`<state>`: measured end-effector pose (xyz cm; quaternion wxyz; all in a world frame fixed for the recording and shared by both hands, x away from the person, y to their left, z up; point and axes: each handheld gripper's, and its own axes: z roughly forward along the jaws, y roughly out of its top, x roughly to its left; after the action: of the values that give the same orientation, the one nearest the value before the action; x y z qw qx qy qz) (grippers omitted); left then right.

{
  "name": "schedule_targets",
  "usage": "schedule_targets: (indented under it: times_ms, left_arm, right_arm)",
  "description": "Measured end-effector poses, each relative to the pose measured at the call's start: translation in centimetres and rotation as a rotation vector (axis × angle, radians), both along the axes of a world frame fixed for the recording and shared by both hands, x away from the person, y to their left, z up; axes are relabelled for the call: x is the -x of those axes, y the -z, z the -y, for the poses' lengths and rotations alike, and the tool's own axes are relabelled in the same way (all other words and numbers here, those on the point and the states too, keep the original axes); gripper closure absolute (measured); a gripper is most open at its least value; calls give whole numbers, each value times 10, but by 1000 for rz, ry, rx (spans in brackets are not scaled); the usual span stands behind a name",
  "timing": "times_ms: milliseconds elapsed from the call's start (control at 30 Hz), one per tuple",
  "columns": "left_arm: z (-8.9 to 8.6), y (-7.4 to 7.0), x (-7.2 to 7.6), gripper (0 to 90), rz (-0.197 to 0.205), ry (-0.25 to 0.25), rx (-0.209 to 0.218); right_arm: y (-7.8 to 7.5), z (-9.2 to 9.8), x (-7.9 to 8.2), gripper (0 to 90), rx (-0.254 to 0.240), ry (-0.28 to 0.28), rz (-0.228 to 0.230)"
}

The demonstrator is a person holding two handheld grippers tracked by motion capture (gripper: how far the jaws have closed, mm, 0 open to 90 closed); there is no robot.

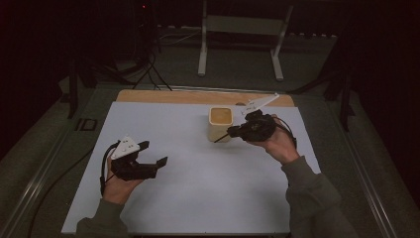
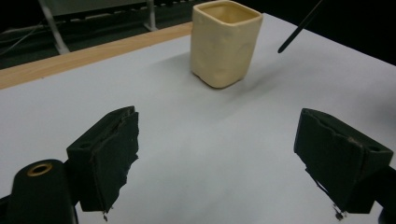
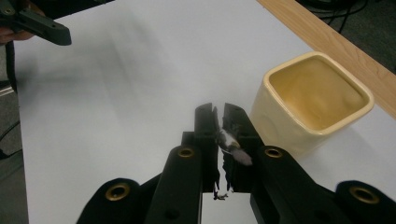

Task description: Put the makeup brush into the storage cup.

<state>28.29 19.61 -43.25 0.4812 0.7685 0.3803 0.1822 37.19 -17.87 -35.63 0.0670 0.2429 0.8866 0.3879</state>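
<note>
A cream square cup stands upright and empty at the back middle of the white table sheet. My right gripper is just right of the cup, jaws pointing left, shut on a thin black stick whose tip slants down in front of the cup. In the right gripper view the stick's pale end shows pinched between the jaws. My left gripper hovers over the sheet at the front left, open with nothing between its jaws, facing the cup.
A wooden strip runs along the table's far edge. Behind it stand a white metal frame and cables on the floor. The left gripper's jaw appears at the top left of the right gripper view.
</note>
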Motion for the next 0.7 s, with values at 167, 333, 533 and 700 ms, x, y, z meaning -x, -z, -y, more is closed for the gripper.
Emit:
schedule_targets:
  times_ms: [167,333,533,700]
  left_arm:
    - [-6,-2,0,148,5,-18,1]
    - [-12,-4,0,148,8,-28,9]
    - [-16,-5,0,148,11,-41,6]
    - [-17,-6,1,148,15,-47,7]
  right_arm:
    - [0,1,-2,848,-6,9,4]
    - [0,2,-4,849,-12,18,5]
    - [-1,6,-6,849,-18,32,10]
    - [-2,8,-7,849,-25,44,15]
